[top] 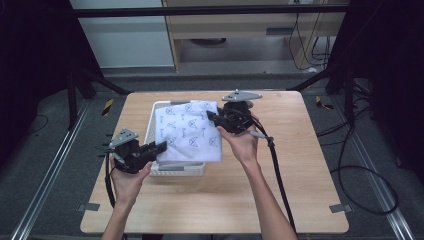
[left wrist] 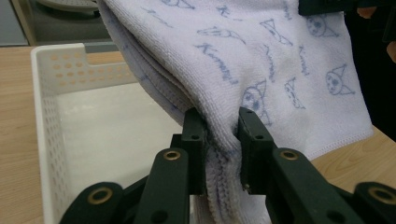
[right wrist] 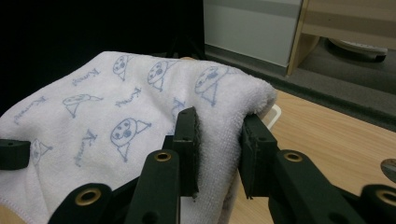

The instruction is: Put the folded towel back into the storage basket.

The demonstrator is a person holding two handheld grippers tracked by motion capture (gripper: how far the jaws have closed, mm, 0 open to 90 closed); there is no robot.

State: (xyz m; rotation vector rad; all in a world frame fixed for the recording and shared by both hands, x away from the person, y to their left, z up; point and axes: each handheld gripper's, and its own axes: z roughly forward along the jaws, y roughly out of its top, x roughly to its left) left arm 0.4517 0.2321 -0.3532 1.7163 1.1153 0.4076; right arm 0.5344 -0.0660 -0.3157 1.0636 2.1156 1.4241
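Both my grippers — left [top: 161, 146], right [top: 212, 117] — are clamped on the folded towel [top: 187, 131], held mid-frame over the basket [top: 151, 125]; a slipping layer could let it unfold and snag the rim.

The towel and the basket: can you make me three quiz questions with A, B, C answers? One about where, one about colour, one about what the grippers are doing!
1. Where is the towel?
A. Held over the basket
B. On the floor
C. Spread flat on the bare table

2. What colour is the basket?
A. Red
B. White
C. Black

3. What is the left gripper doing?
A. Hanging open
B. Holding a cup
C. Pinching the towel

Answers: 1 A, the high view shows the towel covering the basket, held by the left gripper and the right gripper. 2 B, its holed wall is white. 3 C, folded towel edges sit squeezed between its jaws.
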